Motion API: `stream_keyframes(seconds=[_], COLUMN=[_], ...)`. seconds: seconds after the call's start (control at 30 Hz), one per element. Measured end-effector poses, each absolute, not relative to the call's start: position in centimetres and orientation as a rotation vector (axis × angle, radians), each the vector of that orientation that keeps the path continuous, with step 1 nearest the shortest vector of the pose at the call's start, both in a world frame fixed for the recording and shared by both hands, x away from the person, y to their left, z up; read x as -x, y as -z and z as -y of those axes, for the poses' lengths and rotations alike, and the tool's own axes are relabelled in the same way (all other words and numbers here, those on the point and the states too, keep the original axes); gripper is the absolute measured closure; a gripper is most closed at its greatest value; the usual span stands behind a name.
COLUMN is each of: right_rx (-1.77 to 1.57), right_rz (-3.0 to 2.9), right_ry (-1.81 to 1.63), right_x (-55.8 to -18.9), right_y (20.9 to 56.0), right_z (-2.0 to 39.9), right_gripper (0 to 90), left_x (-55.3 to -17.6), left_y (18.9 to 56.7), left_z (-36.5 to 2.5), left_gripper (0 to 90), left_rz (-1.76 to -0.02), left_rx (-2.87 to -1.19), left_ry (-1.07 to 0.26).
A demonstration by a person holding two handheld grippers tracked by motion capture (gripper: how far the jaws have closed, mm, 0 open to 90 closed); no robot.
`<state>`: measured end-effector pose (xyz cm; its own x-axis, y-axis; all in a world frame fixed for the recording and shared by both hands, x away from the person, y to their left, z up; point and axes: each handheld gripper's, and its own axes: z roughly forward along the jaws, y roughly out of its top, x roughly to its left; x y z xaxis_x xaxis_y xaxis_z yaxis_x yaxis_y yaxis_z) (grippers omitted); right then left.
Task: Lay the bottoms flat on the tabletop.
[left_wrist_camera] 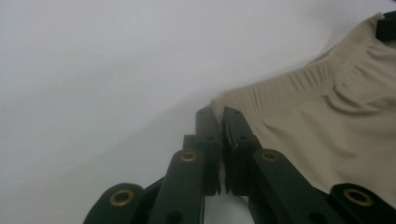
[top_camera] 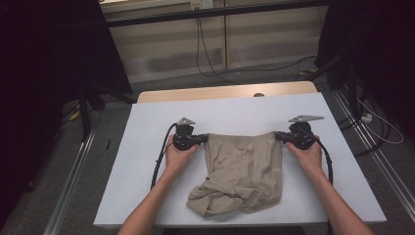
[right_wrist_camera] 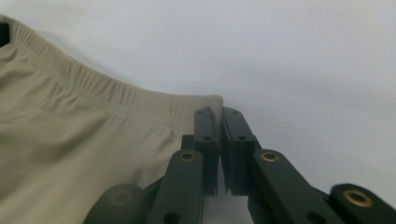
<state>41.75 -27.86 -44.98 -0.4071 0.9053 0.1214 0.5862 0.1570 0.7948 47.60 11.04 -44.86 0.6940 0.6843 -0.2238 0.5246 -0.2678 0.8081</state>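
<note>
- Nearest the camera, two forearms are extended onto the white desk from the bottom edge.
- A pair of beige shorts lies mid-desk, the waistband stretched between the grippers, the legs bunched toward the near edge.
- The left gripper is clenched on the waistband's left corner, the right gripper on its right corner.
- Even tension is best kept, so that no corner slips.
- Both hands are held level, the fingers pointed inward.
</note>
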Motion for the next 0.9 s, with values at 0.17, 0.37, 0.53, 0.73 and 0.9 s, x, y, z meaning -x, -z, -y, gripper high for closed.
stream_keyframes(seconds=[0.17, 0.37, 0.53, 0.73, 0.9], right_rx=[-1.345, -1.214, -1.120, -1.036, -0.954], right_rz=[-1.990, -1.919, -1.851, -1.801, -1.758], right_ry=[-1.232, -1.362, -1.438, -1.480, -1.504], right_x=[-41.7, -41.3, -40.8, -40.5, -40.1], right_y=[42.2, 37.1, 32.8, 28.4, 24.1], right_z=[27.1, 26.4, 26.1, 25.2, 24.1], right_gripper=[85.6, 85.6, 85.5, 85.5, 85.4], left_x=[-46.8, -45.3, -44.1, -43.0, -42.3], left_y=[41.1, 36.6, 32.4, 27.4, 24.0], left_z=[-13.1, -15.0, -15.9, -17.1, -18.1], left_gripper=[86.3, 86.3, 86.4, 86.4, 86.4], left_rz=[-0.900, -0.823, -0.748, -0.697, -0.665], left_rx=[-1.830, -1.735, -1.690, -1.634, -1.583], left_ry=[-0.269, -0.350, -0.421, -0.490, -0.538])
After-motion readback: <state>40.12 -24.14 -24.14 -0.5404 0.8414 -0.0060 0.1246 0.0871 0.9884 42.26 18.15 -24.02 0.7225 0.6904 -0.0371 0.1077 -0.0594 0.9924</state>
